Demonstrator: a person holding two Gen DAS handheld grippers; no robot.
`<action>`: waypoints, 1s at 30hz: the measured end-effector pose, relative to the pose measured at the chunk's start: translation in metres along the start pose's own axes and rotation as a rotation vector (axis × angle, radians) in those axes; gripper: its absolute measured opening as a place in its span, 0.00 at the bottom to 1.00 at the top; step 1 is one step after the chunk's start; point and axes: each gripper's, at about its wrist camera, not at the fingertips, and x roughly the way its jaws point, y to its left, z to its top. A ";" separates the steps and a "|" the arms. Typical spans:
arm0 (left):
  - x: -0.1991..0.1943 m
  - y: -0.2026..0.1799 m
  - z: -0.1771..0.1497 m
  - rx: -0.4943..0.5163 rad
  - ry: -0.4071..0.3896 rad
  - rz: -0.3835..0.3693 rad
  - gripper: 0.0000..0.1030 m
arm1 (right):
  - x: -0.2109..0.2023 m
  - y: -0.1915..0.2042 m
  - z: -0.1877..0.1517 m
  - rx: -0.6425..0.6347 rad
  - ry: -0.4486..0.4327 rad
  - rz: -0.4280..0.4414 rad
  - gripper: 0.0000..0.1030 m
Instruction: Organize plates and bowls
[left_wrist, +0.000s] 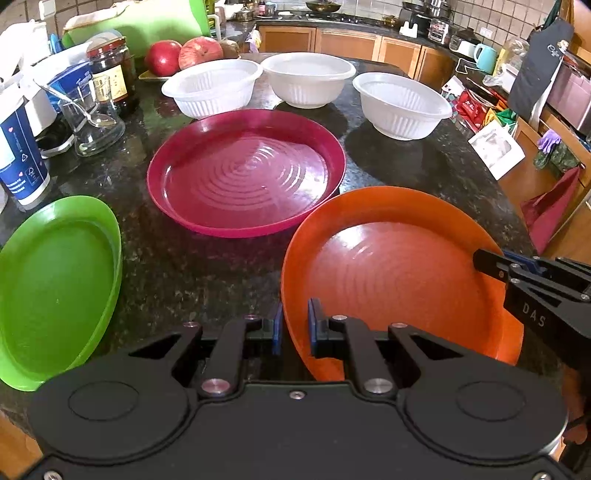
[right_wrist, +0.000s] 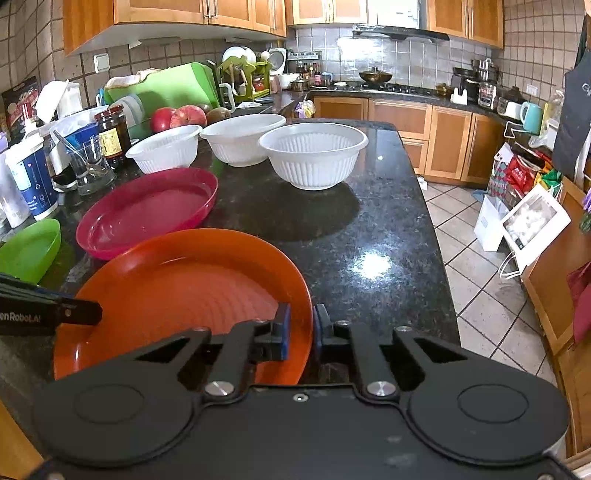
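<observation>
An orange plate (left_wrist: 399, 280) is at the near edge of the dark granite counter (left_wrist: 207, 273), tilted, with both grippers on its rim. My left gripper (left_wrist: 295, 326) is shut on its left rim. My right gripper (right_wrist: 301, 330) is shut on its right rim (right_wrist: 192, 291); it also shows in the left wrist view (left_wrist: 491, 264). A magenta plate (left_wrist: 245, 173) lies behind it, a green plate (left_wrist: 55, 291) to the left. Three white ribbed bowls (left_wrist: 212, 90) (left_wrist: 308, 77) (left_wrist: 402, 105) stand in a row at the back.
On the left stand a glass with a spoon (left_wrist: 92, 122), a dark jar (left_wrist: 110, 74), a blue-and-white cup (left_wrist: 20, 158) and apples (left_wrist: 181, 55). The counter's right edge (right_wrist: 436, 236) drops to a tiled floor with bags and boxes (right_wrist: 524, 221).
</observation>
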 end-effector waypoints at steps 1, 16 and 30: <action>0.000 0.000 0.000 -0.006 0.001 0.001 0.18 | 0.000 -0.001 0.000 0.002 0.001 0.002 0.14; -0.005 0.003 0.003 -0.031 -0.007 0.015 0.16 | -0.004 0.002 0.005 0.009 -0.004 0.019 0.13; -0.014 0.019 0.002 -0.044 -0.024 0.045 0.16 | -0.014 0.017 0.005 -0.007 -0.024 0.039 0.13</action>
